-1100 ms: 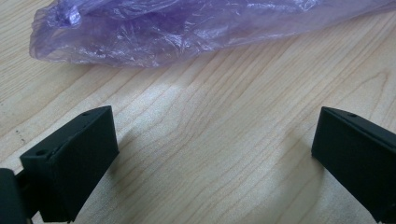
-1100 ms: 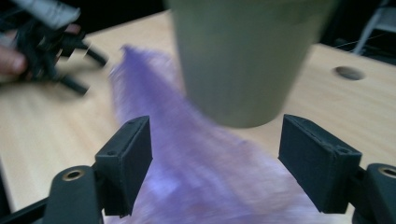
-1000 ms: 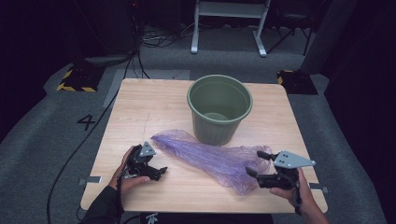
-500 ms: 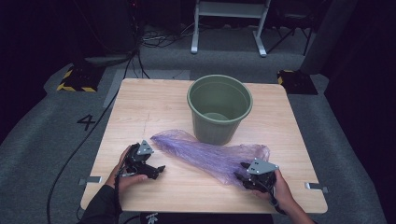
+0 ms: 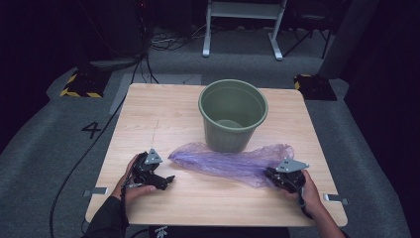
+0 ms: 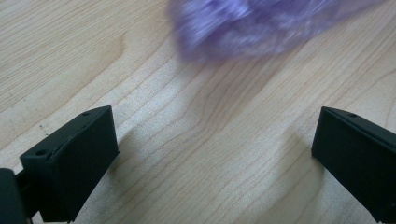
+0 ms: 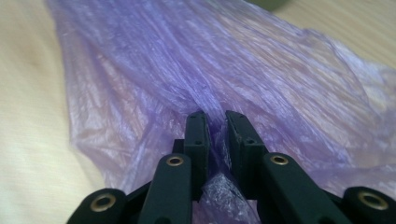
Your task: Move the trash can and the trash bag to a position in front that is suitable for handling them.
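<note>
A crumpled purple plastic bag (image 5: 233,162) lies flat on the wooden table (image 5: 163,114), just in front of a green bucket (image 5: 233,116). My right gripper (image 5: 270,174) sits low at the bag's right end. Its jaws have just been closing, and in the right gripper view they (image 7: 215,123) pinch a fold of the bag (image 7: 196,60). My left gripper (image 5: 166,181) rests on the table a little short of the bag's left tip. In the left gripper view its jaws (image 6: 215,135) stand wide apart over bare wood, with the bag (image 6: 261,23) blurred ahead.
The bucket stands upright at the table's far middle, its wall touching the bag. Bare wood lies to the left and along the front edge. Beyond the table are cables, a yellow-black striped block (image 5: 79,85) and a white frame (image 5: 242,25) on the dark floor.
My right gripper dropped down and moved left onto the bag's right end, and its jaws went from wide to closed on the plastic. The left gripper stayed put.
</note>
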The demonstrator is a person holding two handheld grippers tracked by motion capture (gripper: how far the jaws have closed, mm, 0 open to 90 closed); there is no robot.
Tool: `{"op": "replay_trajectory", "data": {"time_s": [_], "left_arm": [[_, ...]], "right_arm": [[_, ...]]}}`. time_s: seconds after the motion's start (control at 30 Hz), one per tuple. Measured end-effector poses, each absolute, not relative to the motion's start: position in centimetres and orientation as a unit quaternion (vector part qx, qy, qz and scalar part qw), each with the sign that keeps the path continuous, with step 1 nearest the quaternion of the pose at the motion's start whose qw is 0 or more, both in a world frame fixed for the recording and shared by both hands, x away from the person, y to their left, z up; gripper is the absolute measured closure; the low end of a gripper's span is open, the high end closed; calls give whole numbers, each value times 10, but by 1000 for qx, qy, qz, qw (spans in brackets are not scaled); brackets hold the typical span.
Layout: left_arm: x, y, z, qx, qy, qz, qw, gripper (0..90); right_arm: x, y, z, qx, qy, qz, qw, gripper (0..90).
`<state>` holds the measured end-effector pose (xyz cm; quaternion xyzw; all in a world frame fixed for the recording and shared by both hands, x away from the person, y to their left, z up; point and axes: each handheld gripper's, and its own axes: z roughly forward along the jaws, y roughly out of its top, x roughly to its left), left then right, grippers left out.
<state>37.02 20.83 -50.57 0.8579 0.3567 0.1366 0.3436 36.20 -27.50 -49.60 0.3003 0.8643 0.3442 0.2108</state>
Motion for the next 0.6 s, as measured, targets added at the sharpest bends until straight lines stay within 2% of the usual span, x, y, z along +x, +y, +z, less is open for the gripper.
{"op": "replay_trajectory", "data": {"time_s": [0.33,0.47,0.6], "left_arm": [[369,199,-505,859,354,137,343,1],[367,185,-505,865,340,132,344,1],[364,171,-505,870,327,127,347,2]], "right_arm": [[393,-326,-494,357,836,320,266,676],[404,-335,-491,385,818,308,295,572],[409,-338,-487,412,800,310,308,422]]}}
